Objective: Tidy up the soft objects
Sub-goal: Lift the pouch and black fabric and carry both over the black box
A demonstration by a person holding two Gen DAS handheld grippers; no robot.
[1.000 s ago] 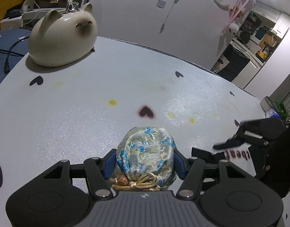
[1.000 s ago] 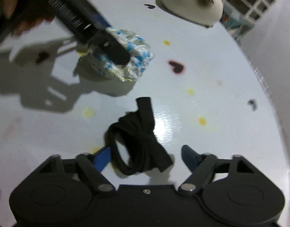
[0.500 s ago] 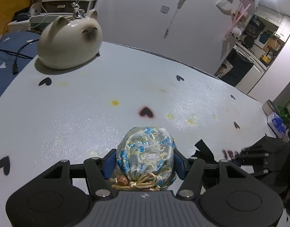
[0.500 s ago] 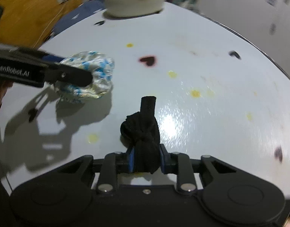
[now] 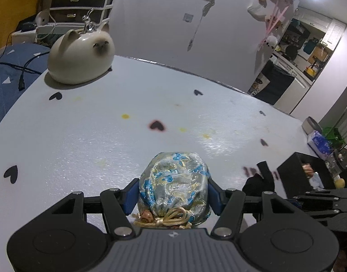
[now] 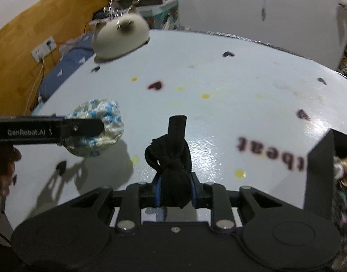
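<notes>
Nearest us, our left gripper (image 5: 173, 195) pinches a silver brocade drawstring pouch with blue flowers (image 5: 174, 182) between its blue pads, and our right gripper (image 6: 175, 189), jaws having just closed, squeezes a knotted black cloth tie (image 6: 172, 158). Both soft things hang over the near part of the white round table with black heart marks (image 6: 241, 86), the pouch left of the tie, with a black open box (image 6: 320, 158) at the tie's right. At the table's far left edge, well beyond the pouch, sits a cream ceramic cat-shaped pot (image 5: 80, 61).
</notes>
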